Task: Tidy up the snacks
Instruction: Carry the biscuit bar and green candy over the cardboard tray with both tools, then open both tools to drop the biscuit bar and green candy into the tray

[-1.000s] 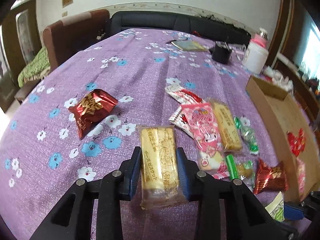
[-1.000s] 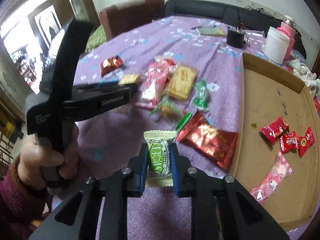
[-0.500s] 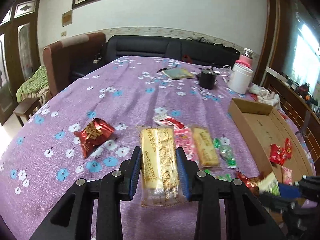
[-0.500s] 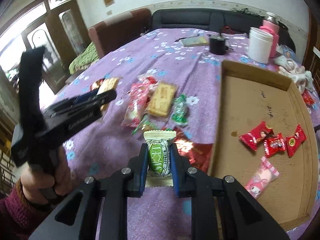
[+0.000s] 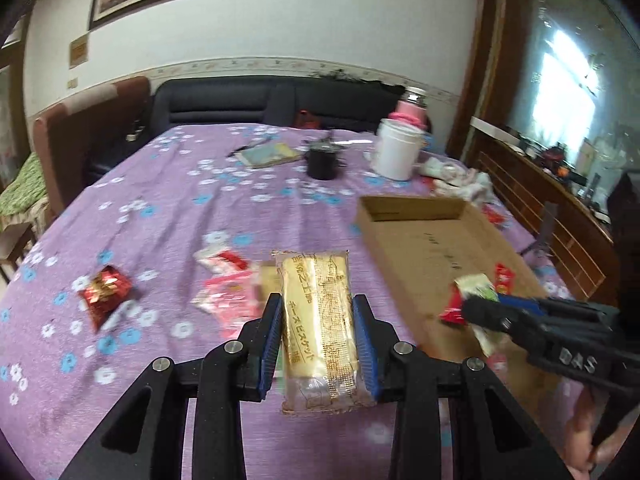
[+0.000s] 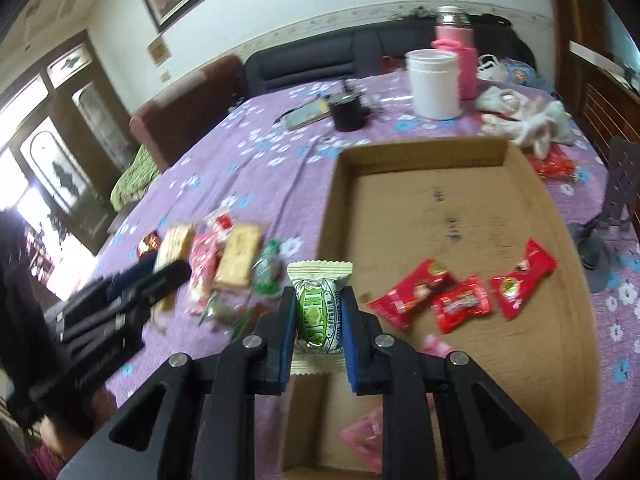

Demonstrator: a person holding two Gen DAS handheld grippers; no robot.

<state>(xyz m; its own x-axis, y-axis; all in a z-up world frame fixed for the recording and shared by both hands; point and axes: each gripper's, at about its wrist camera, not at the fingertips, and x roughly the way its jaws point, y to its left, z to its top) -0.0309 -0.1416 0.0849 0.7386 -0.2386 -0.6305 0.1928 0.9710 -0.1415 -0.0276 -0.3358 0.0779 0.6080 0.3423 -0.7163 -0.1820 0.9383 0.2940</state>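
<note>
My left gripper [image 5: 318, 332] is shut on a long yellow biscuit packet [image 5: 318, 320], held above the purple floral tablecloth [image 5: 160, 216]. My right gripper [image 6: 317, 312] is shut on a green and cream candy packet [image 6: 318, 308], held over the near left edge of the cardboard box [image 6: 472, 148]. The box also shows in the left wrist view [image 5: 412, 204]. Three red candy packets [image 6: 460, 300] and a pink packet [image 6: 364, 436] lie in it. The right gripper also shows in the left wrist view [image 5: 480, 312], over the box.
Loose snacks [image 6: 236, 256] lie left of the box, with a red foil packet [image 5: 105, 292] further left. At the far end stand a white jar [image 6: 434, 82], a pink flask [image 6: 458, 52], a black cup [image 5: 321, 162] and a booklet [image 5: 268, 154]. A sofa stands behind.
Both grippers have lifted and moved right toward the box with their packets. The right gripper went from over the cloth to over the box's near edge.
</note>
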